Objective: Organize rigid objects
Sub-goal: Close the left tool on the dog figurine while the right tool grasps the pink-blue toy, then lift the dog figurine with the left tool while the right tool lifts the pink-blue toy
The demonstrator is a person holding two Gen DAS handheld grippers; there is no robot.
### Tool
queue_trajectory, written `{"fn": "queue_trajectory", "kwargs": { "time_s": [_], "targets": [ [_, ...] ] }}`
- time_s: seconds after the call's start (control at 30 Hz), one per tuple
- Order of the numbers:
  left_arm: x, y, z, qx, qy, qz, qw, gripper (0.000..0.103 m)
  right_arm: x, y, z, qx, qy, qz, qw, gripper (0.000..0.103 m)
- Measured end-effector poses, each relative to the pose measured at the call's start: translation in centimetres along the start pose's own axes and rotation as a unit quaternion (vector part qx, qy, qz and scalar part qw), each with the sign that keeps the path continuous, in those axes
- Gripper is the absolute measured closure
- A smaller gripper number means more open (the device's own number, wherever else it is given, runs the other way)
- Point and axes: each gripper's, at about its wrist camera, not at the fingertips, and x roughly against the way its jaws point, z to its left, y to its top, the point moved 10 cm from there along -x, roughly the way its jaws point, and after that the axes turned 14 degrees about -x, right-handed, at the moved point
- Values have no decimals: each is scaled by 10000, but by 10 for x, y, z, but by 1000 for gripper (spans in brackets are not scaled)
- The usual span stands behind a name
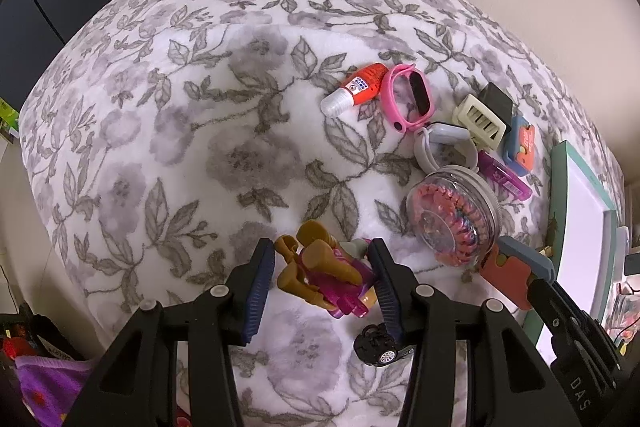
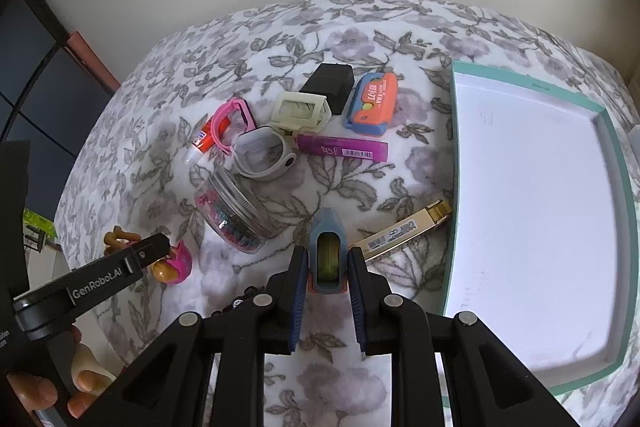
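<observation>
A toy figure (image 1: 320,267) with tan limbs and a magenta body hangs between the pads of my left gripper (image 1: 322,267), which is shut on it just above the floral blanket (image 1: 224,155). In the right wrist view the same toy figure (image 2: 176,263) shows a pink helmet beside the left finger. My right gripper (image 2: 327,259) is shut on a grey-blue and orange tape dispenser (image 2: 326,227), held a little above the blanket. A teal box with a white inside (image 2: 532,207) lies at the right.
Grouped on the blanket are a clear jar of hair ties (image 2: 236,215), pink watch (image 2: 234,121), white watch band (image 2: 264,155), glue bottle (image 1: 356,89), cream adapter (image 2: 300,111), black block (image 2: 330,83), orange-blue case (image 2: 372,103), purple bar (image 2: 344,147), gold case (image 2: 400,233). A black toy car (image 1: 380,347) lies under the left gripper.
</observation>
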Motion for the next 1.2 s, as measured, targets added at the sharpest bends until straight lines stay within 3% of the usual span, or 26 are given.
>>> {"fn": "queue_trajectory", "kwargs": {
  "time_s": [0.4, 0.87, 1.2],
  "targets": [
    [25, 10, -6, -77, 14, -409, 9991, 53, 22, 11, -3, -98, 155, -176, 9997, 82],
    [22, 8, -6, -90, 24, -344, 9994, 53, 16, 12, -3, -66, 116, -139, 9998, 82],
    [13, 5, -10, -178, 18, -198, 9996, 53, -18, 31, 12, 203, -86, -115, 9997, 82]
  ]
}}
